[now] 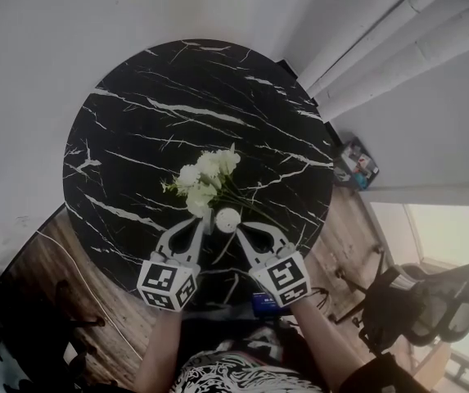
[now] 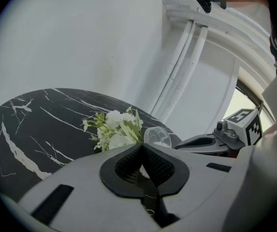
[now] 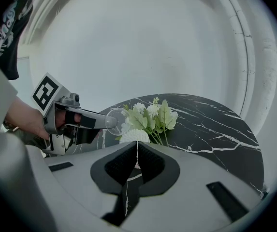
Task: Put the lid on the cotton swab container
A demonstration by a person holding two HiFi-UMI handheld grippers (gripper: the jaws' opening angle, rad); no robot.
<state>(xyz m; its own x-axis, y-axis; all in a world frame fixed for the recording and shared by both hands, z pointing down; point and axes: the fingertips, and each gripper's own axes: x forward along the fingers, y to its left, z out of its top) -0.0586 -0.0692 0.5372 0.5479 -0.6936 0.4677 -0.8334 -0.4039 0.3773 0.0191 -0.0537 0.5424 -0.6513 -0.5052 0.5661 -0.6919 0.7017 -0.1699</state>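
Observation:
The cotton swab container (image 1: 227,218) stands on the round black marble table (image 1: 136,129), just in front of the flowers; from above its top is white. In the right gripper view it is the white dome (image 3: 135,136) right beyond my jaws. A clear round lid (image 3: 115,119) hangs at the tip of my left gripper (image 1: 201,224), which is shut on its rim. The same lid (image 2: 157,137) sits just past the left jaws' right tip. My right gripper (image 1: 241,228) is shut beside the container's right side, holding nothing that I can see.
A bunch of white flowers (image 1: 205,177) lies at the table's middle, touching the container's far side. White wall and pipes (image 1: 381,39) rise behind. An office chair (image 1: 430,301) stands on the wooden floor to the right. A small colourful box (image 1: 357,164) lies by the table's right edge.

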